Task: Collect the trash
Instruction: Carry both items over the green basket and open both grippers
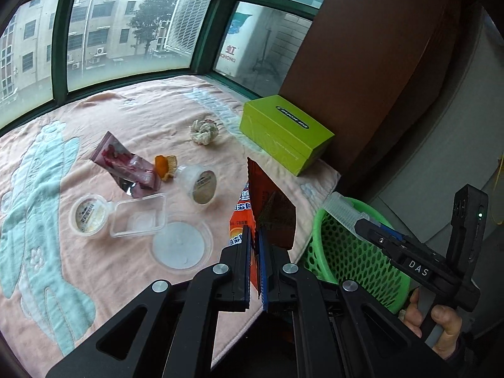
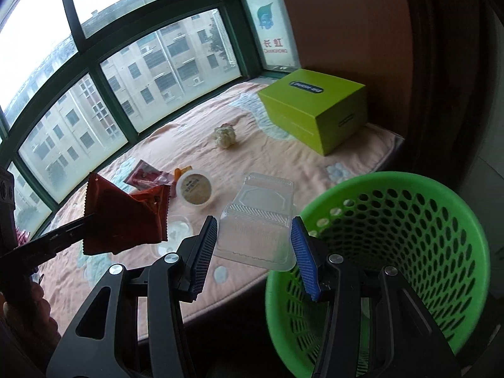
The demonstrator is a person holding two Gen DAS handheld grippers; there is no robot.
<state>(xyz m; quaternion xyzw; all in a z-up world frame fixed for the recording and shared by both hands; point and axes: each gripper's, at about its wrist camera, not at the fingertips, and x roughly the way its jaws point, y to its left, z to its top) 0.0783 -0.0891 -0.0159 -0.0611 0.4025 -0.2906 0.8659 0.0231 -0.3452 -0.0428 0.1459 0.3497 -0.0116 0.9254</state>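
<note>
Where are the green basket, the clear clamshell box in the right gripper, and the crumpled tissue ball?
green basket (image 2: 441,189): right wrist view, far rim.
clear clamshell box (image 2: 255,236): right wrist view, ribbed front wall.
crumpled tissue ball (image 1: 204,132): left wrist view, centre of the wad.

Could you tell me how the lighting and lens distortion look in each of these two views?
Left wrist view: soft daylight from the window, frames bowed by the fisheye, dark vignette at the corners, wrapper sharp. Right wrist view: sky blown out white at top left, window bars curved, basket and clear box evenly lit, lower edge in shadow.
</note>
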